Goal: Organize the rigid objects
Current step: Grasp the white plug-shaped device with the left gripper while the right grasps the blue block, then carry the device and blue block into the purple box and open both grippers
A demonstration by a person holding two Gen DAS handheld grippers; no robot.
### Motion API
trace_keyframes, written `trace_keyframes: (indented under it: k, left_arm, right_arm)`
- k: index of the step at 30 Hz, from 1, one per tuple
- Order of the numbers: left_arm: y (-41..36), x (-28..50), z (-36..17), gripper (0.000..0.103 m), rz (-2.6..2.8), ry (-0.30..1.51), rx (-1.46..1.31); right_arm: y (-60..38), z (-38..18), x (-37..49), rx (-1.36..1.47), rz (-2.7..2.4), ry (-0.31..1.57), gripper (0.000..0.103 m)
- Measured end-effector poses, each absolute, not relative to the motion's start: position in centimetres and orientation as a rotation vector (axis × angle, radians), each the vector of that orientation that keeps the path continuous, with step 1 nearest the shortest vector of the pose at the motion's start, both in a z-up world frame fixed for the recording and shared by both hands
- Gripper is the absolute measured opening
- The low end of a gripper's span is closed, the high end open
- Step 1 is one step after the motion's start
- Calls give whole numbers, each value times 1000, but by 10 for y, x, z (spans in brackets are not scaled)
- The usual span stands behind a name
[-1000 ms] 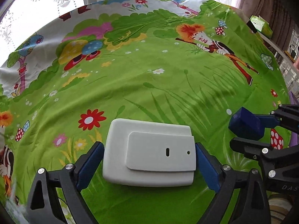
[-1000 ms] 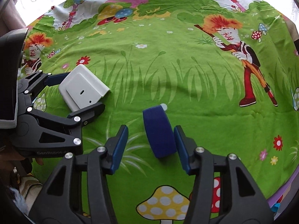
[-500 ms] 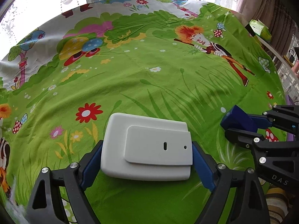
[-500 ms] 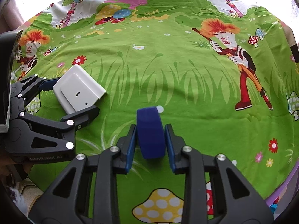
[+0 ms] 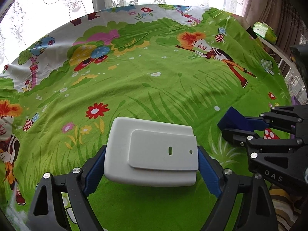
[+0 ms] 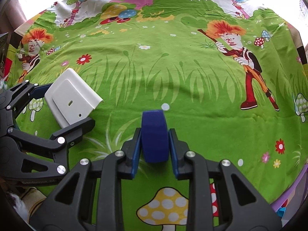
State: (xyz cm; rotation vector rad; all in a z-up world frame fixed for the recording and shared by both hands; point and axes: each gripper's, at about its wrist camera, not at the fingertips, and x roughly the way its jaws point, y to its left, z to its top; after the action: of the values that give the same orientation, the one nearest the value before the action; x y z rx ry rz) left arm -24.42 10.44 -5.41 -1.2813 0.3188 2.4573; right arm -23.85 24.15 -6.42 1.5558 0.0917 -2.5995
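The left tongs (image 5: pixel 151 170) clamp a smooth white rigid plastic plate (image 5: pixel 152 150) with a raised panel. The right tongs (image 6: pixel 154 150), jaws closing, grip a matte blue rounded block (image 6: pixel 154 134). Both sit near the cartoon-printed tabletop's (image 6: pixel 173 77) near edge.

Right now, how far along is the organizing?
Done: nothing looks placed yet. In hand: the left gripper clamps the white plastic rectangular housing; the right gripper is closing on the dark blue block between its pads. Left: placing both on the green cartoon-print cloth.
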Motion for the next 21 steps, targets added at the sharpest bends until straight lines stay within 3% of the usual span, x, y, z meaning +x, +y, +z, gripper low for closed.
trace_keyframes:
  k: [21]
  left_arm:
    - [91,-136,15,88,2573,193,-1141]
  right_arm:
    - [251,2,-139,1350,-2695,89,31]
